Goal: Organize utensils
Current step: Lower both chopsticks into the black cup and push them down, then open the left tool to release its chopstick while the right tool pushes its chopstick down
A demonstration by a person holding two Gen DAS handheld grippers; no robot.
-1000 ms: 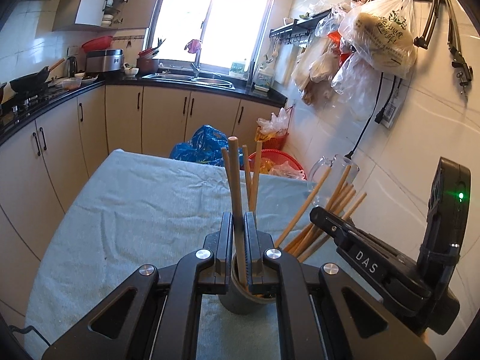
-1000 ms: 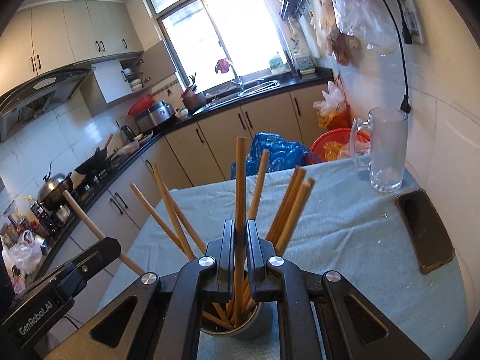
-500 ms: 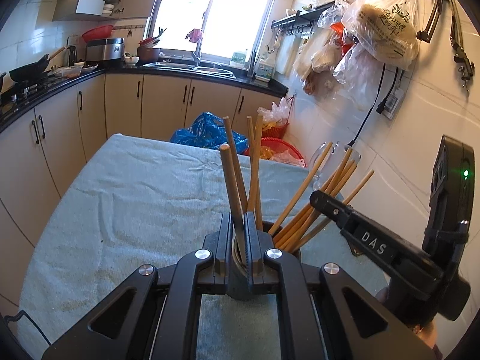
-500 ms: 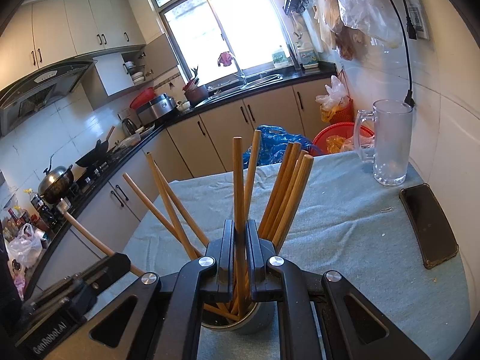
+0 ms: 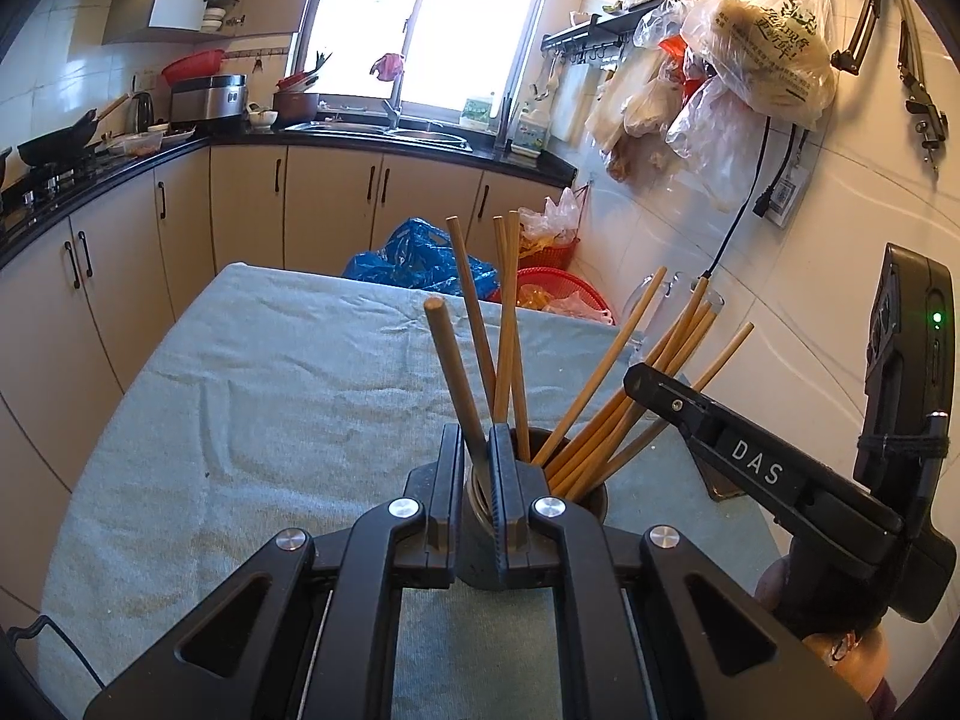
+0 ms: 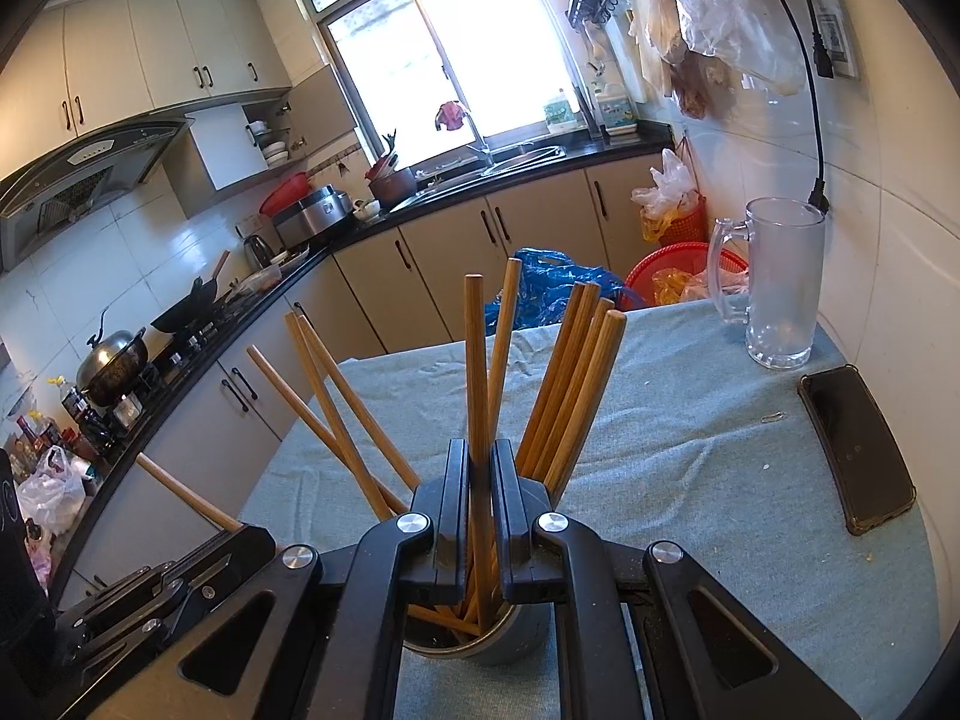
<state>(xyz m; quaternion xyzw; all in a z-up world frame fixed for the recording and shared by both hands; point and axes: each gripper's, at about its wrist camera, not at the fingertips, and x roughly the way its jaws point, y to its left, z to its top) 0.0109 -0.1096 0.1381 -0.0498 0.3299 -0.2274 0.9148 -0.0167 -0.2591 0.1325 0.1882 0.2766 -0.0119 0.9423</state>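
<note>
A grey metal cup point(image 6: 480, 642) stands on the blue-grey tablecloth point(image 5: 288, 396) and holds several wooden chopsticks point(image 6: 570, 384). It also shows in the left wrist view point(image 5: 591, 495). My left gripper point(image 5: 478, 468) is shut on one wooden chopstick point(image 5: 450, 372), whose lower end is in the cup. My right gripper point(image 6: 479, 480) is shut on another upright chopstick point(image 6: 476, 360), also reaching down into the cup. The right gripper body point(image 5: 780, 480) shows in the left wrist view, and the left gripper body point(image 6: 150, 594) in the right wrist view.
A glass mug point(image 6: 777, 282) stands at the table's far right by the tiled wall. A black phone point(image 6: 855, 447) lies near the right edge. Kitchen counters and cabinets point(image 5: 252, 210) run along the left and back. A red basket point(image 6: 678, 267) and blue bag point(image 5: 420, 258) sit beyond the table.
Both grippers have lowered their chopsticks further into the cup. The left-held chopstick now leans left; the cup appears nearer under both grippers.
</note>
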